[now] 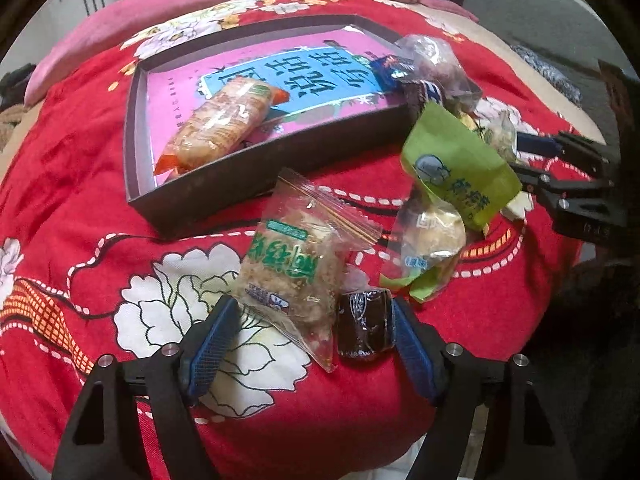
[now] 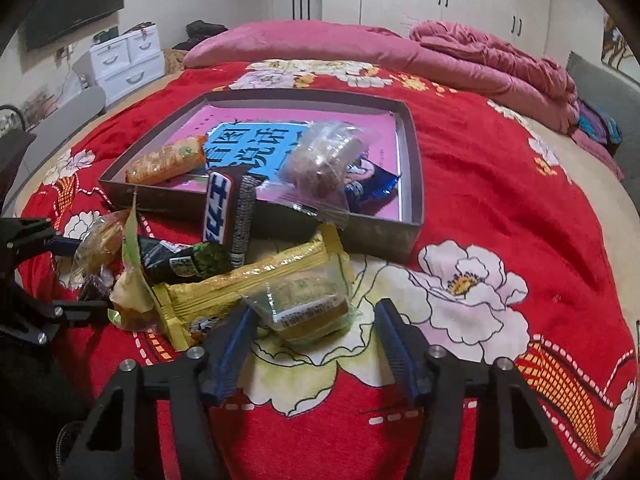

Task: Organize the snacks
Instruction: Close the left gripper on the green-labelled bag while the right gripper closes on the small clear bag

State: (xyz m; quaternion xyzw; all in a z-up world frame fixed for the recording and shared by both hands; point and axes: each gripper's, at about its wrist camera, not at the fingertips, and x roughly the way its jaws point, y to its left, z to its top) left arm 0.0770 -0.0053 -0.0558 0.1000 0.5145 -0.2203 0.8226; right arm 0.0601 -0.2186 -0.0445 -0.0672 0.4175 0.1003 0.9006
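Left gripper (image 1: 314,344) wide open around upright dark-wrapped snack (image 1: 363,328) and crumb-cake packet (image 1: 294,264), long axis toward box (image 1: 208,188); right gripper (image 2: 316,344) wide open.

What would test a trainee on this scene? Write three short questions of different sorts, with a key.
1. True or false: the orange cracker pack lies inside the dark box.
2. Pick one. The right tool is: A) open, B) shut on the yellow packet, C) out of view.
3. Short answer: what lies between the fingers of the left tool, next to the clear zip bag?

Key
1. True.
2. A.
3. A dark wrapped sweet.
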